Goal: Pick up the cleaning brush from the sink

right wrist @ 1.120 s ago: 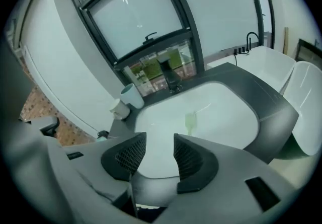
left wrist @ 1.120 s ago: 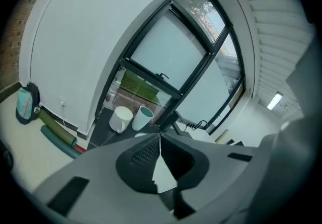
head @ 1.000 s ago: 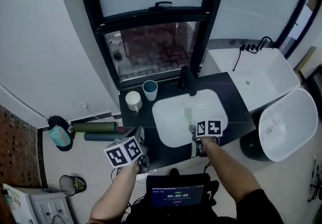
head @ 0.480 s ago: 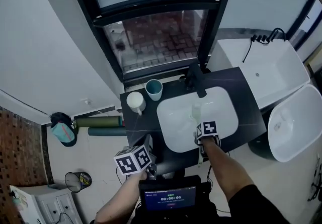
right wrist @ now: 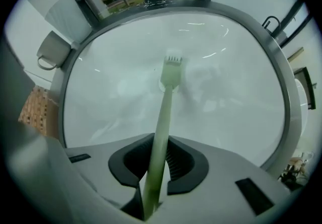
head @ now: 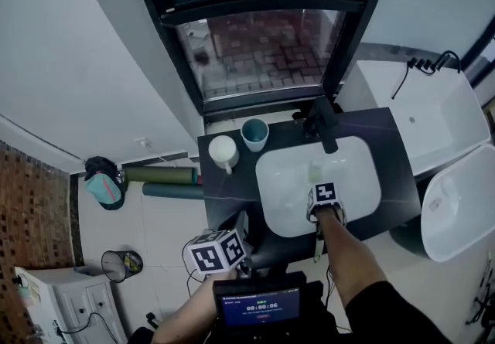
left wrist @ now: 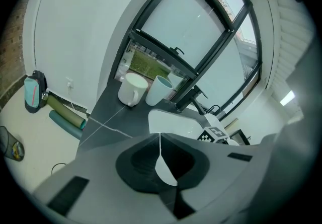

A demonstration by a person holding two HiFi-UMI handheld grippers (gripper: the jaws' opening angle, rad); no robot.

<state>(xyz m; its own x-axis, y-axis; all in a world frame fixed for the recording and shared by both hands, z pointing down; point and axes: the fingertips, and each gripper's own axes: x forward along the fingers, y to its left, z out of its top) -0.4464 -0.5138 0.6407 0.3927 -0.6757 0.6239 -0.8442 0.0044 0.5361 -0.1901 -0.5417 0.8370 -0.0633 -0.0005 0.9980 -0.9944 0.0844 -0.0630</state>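
Over the sink (head: pixel 282 180), right gripper (right wrist: pixel 155 165) straight down, jaws closing on cleaning brush (right wrist: pixel 168 92); left gripper (left wrist: pixel 160 157) closed.

Readable text is scant. Small screen (head: pixel 261 305) at the bottom edge of the head view — one row of pale digits, a timer that seems to read 00:00:06; the finer line above it is too small to read. Left marker cube (head: pixel 216 251) and right marker cube (head: pixel 326 195) carry black-and-white square code patterns — no letters or numbers on them.
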